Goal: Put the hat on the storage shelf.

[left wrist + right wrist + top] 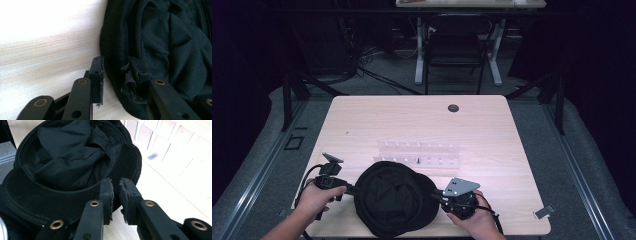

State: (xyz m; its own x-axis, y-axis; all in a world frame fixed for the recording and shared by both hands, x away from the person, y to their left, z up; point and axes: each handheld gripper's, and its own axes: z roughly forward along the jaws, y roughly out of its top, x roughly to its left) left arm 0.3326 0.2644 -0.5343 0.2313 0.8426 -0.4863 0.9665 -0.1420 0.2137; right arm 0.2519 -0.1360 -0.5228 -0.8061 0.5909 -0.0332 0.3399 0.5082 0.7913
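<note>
No lettering can be read on anything here. At the near edge of the pale wooden table (362,120) lies one black fabric cap (394,200), upside down with its crumpled lining showing, between the person's two hands. The left gripper (117,75) has its jaws part open astride the cap's left rim, one jaw outside over the wood and the other against the cloth inside. The right gripper (116,192) has its jaws drawn narrow, a thin gap between the pads, at the brim edge; whether they pinch it I cannot tell. Just beyond the cap stands one clear plastic rack (419,152). Farther off, past the table, is one dark chair (457,50).
</note>
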